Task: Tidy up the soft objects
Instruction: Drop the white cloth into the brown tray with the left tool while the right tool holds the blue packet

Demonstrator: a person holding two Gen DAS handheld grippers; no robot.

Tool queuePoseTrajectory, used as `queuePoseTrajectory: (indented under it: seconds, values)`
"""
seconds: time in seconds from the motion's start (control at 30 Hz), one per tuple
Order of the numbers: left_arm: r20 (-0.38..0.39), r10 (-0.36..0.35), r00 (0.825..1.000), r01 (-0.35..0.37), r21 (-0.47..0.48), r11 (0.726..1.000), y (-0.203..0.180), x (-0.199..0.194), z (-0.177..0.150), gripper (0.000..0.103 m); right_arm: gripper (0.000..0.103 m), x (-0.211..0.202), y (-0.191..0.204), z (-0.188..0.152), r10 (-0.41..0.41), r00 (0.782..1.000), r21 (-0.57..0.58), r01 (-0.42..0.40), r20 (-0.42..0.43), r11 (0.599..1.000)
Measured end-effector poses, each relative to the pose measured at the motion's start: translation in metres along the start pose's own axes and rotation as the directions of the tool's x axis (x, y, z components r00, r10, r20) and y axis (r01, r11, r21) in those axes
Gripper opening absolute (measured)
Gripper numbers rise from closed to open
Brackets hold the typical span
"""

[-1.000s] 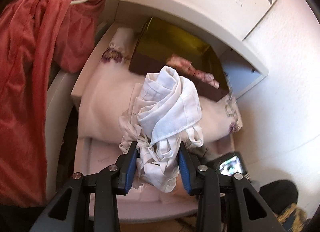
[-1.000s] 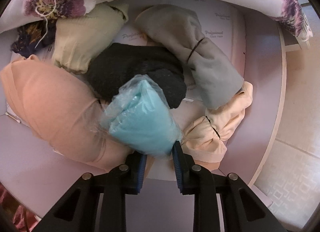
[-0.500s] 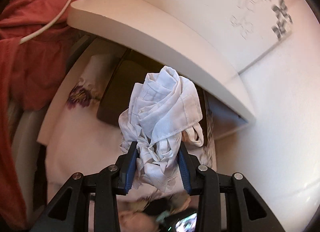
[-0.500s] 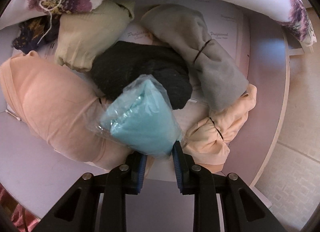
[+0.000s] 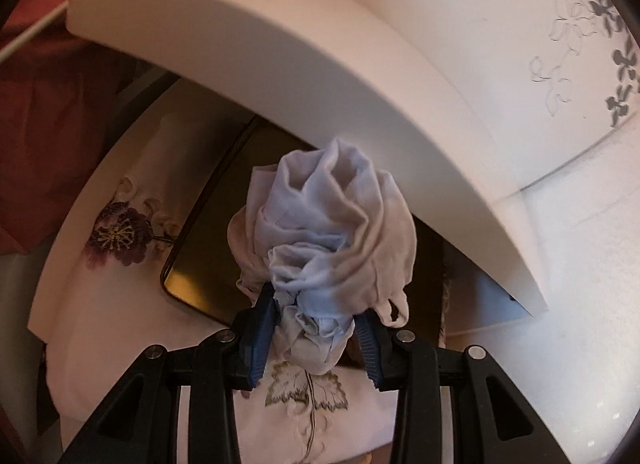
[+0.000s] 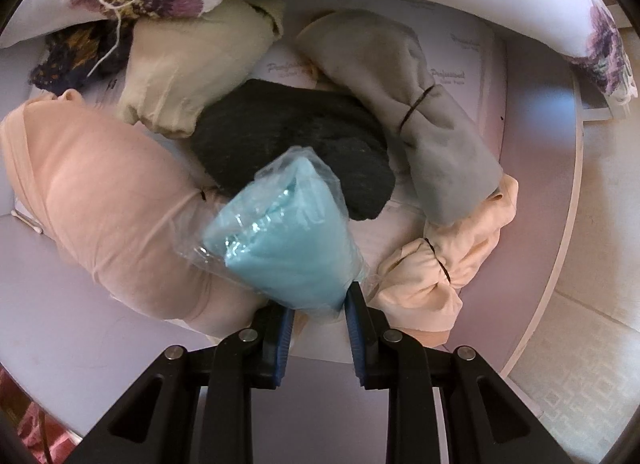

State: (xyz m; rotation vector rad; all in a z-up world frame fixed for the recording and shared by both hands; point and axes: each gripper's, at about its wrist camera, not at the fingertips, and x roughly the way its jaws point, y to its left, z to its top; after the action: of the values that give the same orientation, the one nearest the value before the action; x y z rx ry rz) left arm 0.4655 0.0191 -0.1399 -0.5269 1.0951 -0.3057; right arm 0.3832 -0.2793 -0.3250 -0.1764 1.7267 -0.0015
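**Two grippers, each holding a soft item**

Left wrist view: the left gripper point(image 5: 316, 328) is clamped on a crumpled white cloth point(image 5: 328, 240), which bulges up between the blue pads point(image 5: 262, 324). Beyond and below the cloth lies a dark tray point(image 5: 200, 264) on a white floral runner point(image 5: 120, 232); a white shelf point(image 5: 280, 56) arches across the far side, above the tray. Red fabric point(image 5: 48, 124) hangs at the far left.

Right wrist view: the right gripper point(image 6: 320, 328) is closed on a blue bag point(image 6: 288, 232) (turquoise fabric in clear plastic), held above a pile of rolled garments on a pale shelf board point(image 6: 60, 304). A peach roll point(image 6: 100, 204) lies at left, a black bundle point(image 6: 296, 140) just beyond the bag, a cream roll point(image 6: 188, 76) far left, a grey roll point(image 6: 400, 104) far right with a dark band around it, and a pale yellow bundle point(image 6: 440, 264) near right. Floor tiles point(image 6: 580, 364) show at the right edge.
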Motion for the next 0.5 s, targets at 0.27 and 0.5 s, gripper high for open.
queuePoseTrajectory:
  seconds: [0.27,0.5]
  values:
    - [0.008,0.086,0.996,-0.086,0.026,0.996,-0.01,0.026,0.022,0.045,0.025,0.002,0.006,0.0,-0.005,1.0,-0.009,0.005,-0.004,1.0]
    - [0.037,0.091,0.995,-0.091,-0.019,0.996,0.009,0.005,0.015,0.057,0.026,0.002,0.011,0.003,-0.013,1.0,-0.016,0.013,-0.005,1.0]
